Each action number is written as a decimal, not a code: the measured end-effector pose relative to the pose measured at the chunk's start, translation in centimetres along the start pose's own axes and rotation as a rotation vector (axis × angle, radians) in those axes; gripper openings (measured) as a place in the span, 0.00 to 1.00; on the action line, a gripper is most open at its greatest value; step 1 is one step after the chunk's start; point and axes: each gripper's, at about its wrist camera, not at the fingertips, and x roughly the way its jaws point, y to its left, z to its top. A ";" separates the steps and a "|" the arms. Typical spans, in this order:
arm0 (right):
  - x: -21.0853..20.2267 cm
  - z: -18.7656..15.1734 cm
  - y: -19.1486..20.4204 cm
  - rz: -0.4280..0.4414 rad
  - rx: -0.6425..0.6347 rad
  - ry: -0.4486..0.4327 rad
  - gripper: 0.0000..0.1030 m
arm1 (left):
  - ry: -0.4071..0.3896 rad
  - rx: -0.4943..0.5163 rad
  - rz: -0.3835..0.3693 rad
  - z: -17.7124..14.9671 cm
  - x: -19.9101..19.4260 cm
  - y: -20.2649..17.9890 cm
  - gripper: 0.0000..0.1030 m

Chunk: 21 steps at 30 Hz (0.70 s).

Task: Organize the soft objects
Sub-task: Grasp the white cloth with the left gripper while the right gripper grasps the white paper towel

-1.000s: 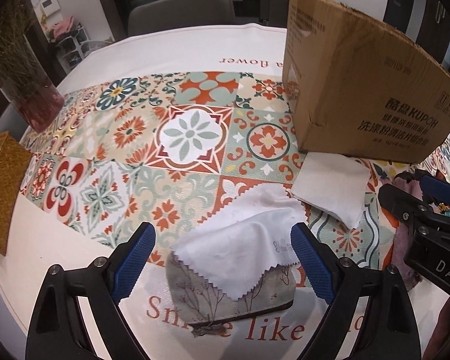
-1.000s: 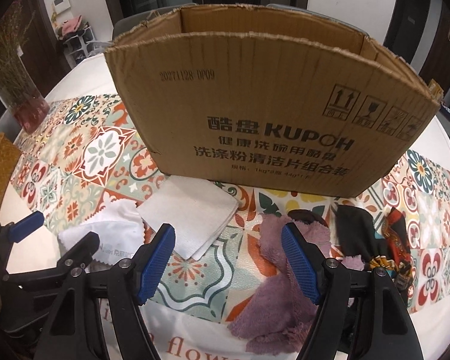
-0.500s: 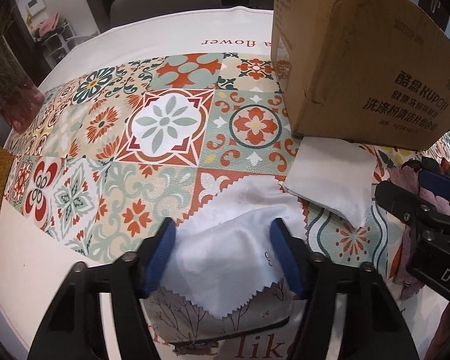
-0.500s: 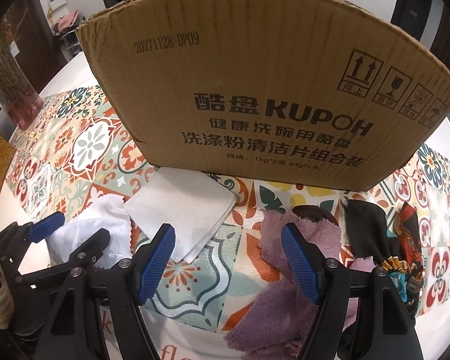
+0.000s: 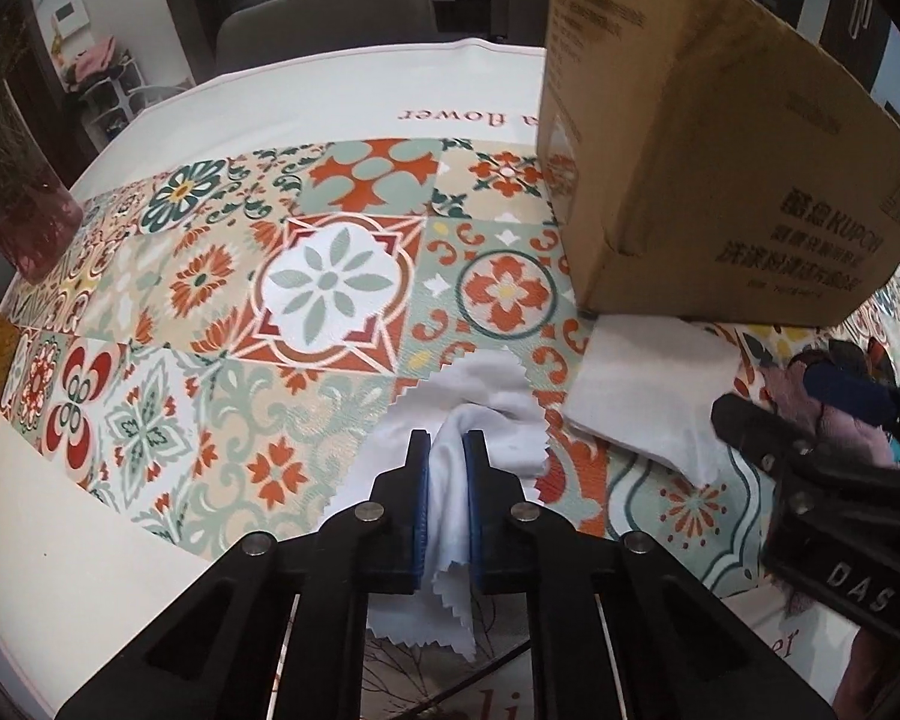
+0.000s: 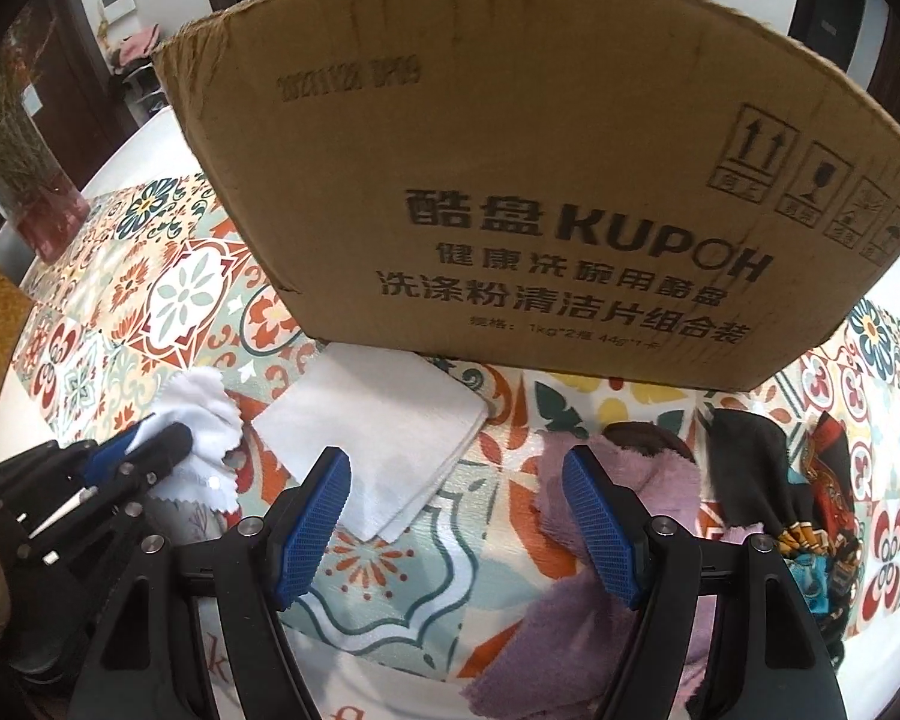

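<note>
The left gripper [image 5: 448, 456] has just been closing and now its 2 blue pads are clamped on a bunched fold of the white zigzag-edged cloth [image 5: 498, 414], which lies on the patterned tablecloth [image 5: 222, 276] partly over a printed fabric pouch [image 5: 498, 618] near the table's front edge; just right of it a folded white towel [image 5: 648, 396] rests against the foot of the cardboard box [image 5: 708, 180]. The right gripper [image 6: 456, 516] hangs with its jaws spread wide and nothing between them, above the towel's corner and a purple fleece cloth [image 6: 636, 474]; a black cloth [image 6: 750, 468] and a colourful scarf [image 6: 822, 468] lie further right.
</note>
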 end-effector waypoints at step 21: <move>3.9 0.6 3.5 0.014 -0.049 0.046 0.72 | -0.022 -0.045 0.026 1.0 0.6 2.4 0.11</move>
